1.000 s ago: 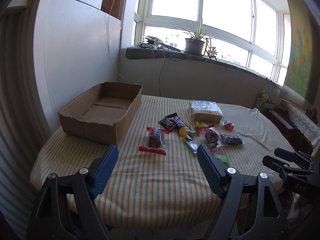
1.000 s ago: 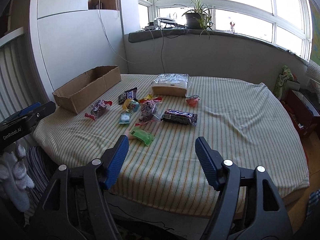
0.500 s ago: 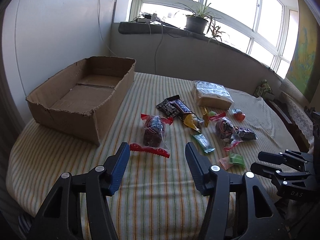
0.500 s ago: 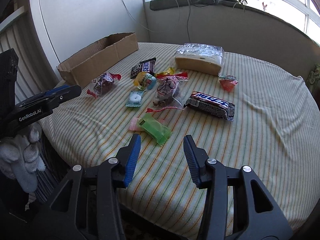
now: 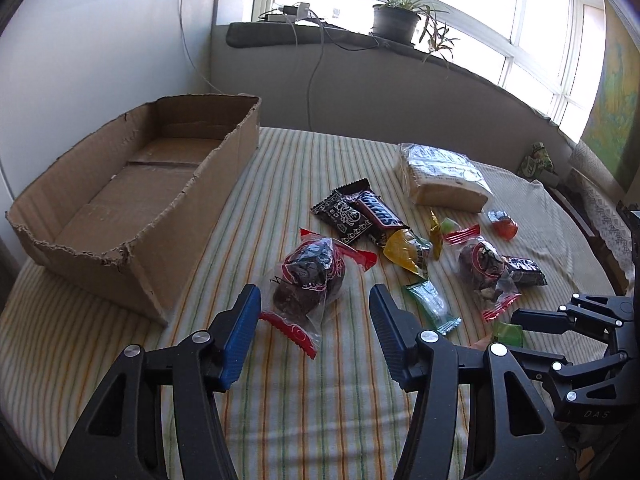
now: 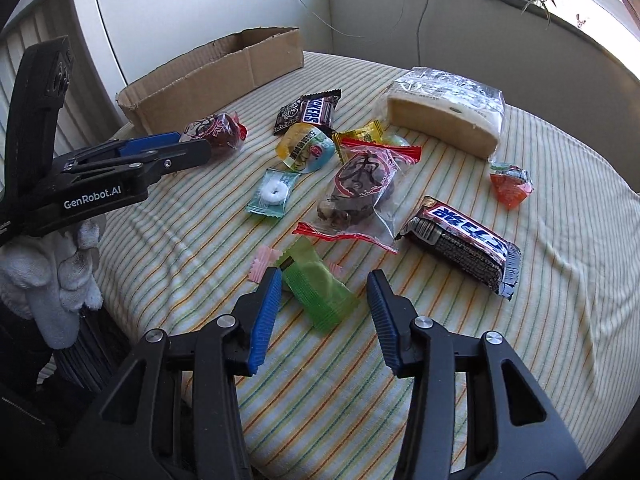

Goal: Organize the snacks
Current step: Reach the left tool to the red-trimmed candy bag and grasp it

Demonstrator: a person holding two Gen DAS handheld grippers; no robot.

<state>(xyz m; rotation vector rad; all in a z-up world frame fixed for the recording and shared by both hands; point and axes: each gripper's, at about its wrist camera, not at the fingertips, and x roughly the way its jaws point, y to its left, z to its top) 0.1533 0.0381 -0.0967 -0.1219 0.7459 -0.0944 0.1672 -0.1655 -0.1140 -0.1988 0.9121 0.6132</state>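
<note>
Hovering over the striped bench, the left gripper points its blue-padded fingers at a clear bag of dark snacks with red ends. The bag lies at centre frame, between and just beyond the fingertips, and the pads do not press on it. The fingers stand apart with nothing gripped.

The cardboard box occupies the left of the left wrist view, with its top open and resting on the bench. A Snickers bar and a black patterned packet lie side by side above centre. A wrapped sponge-cake block sits at upper right.

In the right wrist view, the right gripper frames a green translucent sachet at lower centre. The sachet lies on the bench between the fingertips, close to the left-hand pad; contact cannot be told. These fingers also stand apart, gripping nothing.

A second clear bag of dark snacks lies above the sachet at centre frame. A blue-labelled chocolate bar lies at centre right, and a mint ring in a teal wrapper lies left of centre. An orange jelly cup sits at the right.
</note>
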